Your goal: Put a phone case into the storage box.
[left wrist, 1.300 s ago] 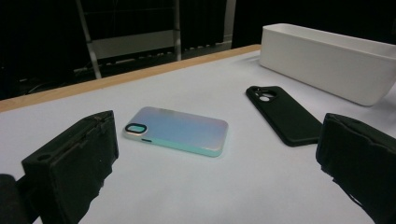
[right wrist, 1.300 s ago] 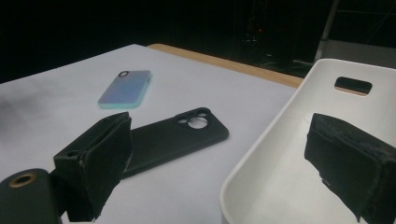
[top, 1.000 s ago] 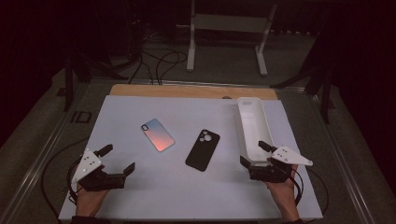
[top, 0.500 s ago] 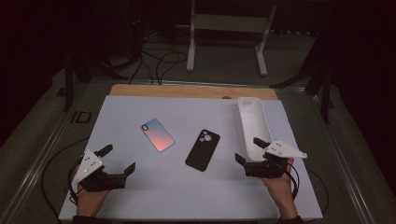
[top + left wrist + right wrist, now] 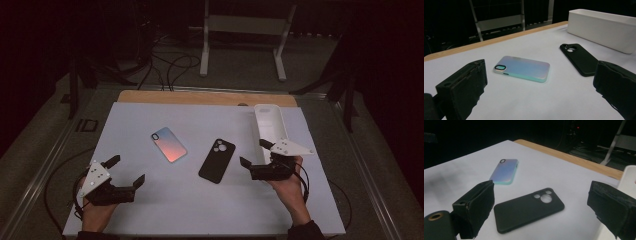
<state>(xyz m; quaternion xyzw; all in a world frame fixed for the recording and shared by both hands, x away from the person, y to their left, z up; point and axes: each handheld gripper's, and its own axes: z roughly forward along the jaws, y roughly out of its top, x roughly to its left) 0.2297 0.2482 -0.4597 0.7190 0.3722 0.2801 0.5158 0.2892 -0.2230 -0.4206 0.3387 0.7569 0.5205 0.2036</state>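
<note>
A black phone case (image 5: 217, 160) (image 5: 527, 208) (image 5: 579, 58) lies face down at the middle of the white table cover (image 5: 175, 200). An iridescent blue-pink phone case (image 5: 169, 144) (image 5: 522, 68) (image 5: 505, 170) lies to its left. My right gripper (image 5: 253, 152) (image 5: 541, 212) stands open just right of the black case, its jaws pointing toward it and apart from it. At the near left my left gripper (image 5: 125, 170) (image 5: 541, 95) is open and holds nothing, well short of the iridescent case.
A long white tray (image 5: 269, 125) (image 5: 601, 27) stands at the right of the cover, beside my right gripper. A wooden table edge (image 5: 200, 97) runs along the back. A metal stand (image 5: 245, 30) and cables (image 5: 165, 62) are on the floor beyond.
My right gripper has moved left toward the black case. The left gripper and both cases have stayed put.
</note>
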